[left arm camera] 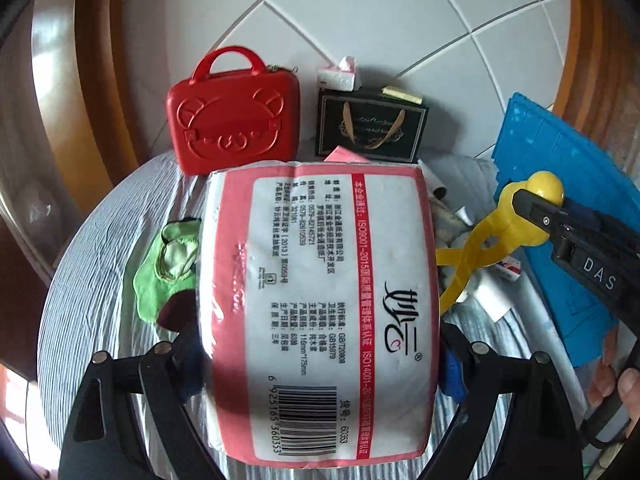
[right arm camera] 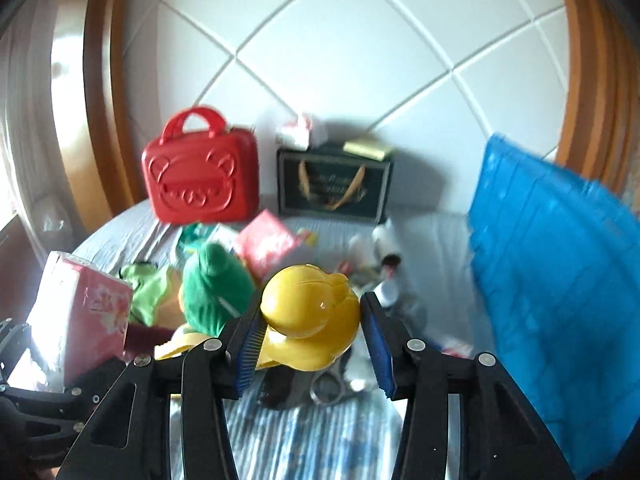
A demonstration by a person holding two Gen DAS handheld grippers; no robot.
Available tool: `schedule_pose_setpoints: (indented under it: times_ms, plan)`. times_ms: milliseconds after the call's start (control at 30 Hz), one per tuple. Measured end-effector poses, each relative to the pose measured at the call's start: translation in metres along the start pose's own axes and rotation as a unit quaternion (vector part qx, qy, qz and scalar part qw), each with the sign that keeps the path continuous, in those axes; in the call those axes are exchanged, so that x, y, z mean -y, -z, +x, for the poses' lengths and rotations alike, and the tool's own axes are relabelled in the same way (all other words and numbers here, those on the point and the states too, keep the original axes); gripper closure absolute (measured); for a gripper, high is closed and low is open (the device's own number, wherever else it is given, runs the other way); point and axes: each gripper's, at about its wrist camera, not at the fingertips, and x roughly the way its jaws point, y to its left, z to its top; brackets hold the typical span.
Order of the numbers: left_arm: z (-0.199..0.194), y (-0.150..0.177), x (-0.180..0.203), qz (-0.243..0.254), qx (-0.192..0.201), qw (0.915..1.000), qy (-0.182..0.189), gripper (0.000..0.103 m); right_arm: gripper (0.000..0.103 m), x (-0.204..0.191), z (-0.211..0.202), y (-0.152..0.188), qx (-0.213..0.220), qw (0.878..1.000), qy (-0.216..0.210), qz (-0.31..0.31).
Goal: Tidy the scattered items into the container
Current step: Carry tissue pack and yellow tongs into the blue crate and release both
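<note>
Left gripper (left arm camera: 320, 364): my jaws, spread wide, clamp the tissue pack (left arm camera: 316, 304), raised above the striped cloth (left arm camera: 100, 240).
Right gripper (right arm camera: 308, 332): my jaws pinch the yellow duck-head tongs (right arm camera: 310, 314).
Container: blue crate (right arm camera: 560, 280), at the right.

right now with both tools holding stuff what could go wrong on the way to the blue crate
1. The left tool clamps only the near end of the tissue pack; the soft wrapper could sag or slip out.
2. The right tool pinches the rounded yellow duck-shaped clamp toy, and its long handles hang free, so they might snag the clutter below.
3. The blue crate looks tilted, so dropped items may slide back out.
</note>
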Motion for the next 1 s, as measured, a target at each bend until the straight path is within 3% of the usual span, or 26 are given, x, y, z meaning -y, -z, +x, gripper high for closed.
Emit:
schedule_pose_setpoints:
  times_ms: [233, 400, 667, 800, 900, 1000]
  plan:
    - [-0.044, -0.031, 0.043, 0.036, 0.058, 0.9966, 0.047, 0.014, 0.057, 0.028, -0.074, -0.038, 0.071, 0.995, 0.068, 0.000]
    - [-0.066, -0.059, 0.099, 0.066, 0.093, 0.9902, 0.081, 0.014, 0.057, 0.083, -0.118, -0.066, 0.116, 0.987, 0.111, 0.019]
    - [-0.069, -0.116, 0.243, 0.084, 0.128, 0.9799, 0.128, 0.014, 0.057, 0.237, -0.156, -0.105, 0.170, 0.971, 0.168, 0.027]
    - [-0.066, -0.151, 0.341, 0.089, 0.153, 0.9771, 0.118, 0.014, 0.058, 0.332, -0.165, -0.122, 0.188, 0.964, 0.186, 0.006]
    - [-0.050, -0.183, 0.410, 0.086, 0.123, 0.9776, 0.148, 0.014, 0.058, 0.395, -0.156, -0.132, 0.174, 0.964, 0.198, -0.011]
    - [-0.021, -0.204, 0.470, 0.084, 0.082, 0.9821, 0.148, 0.014, 0.058, 0.451, -0.120, -0.138, 0.139, 0.968, 0.205, -0.033]
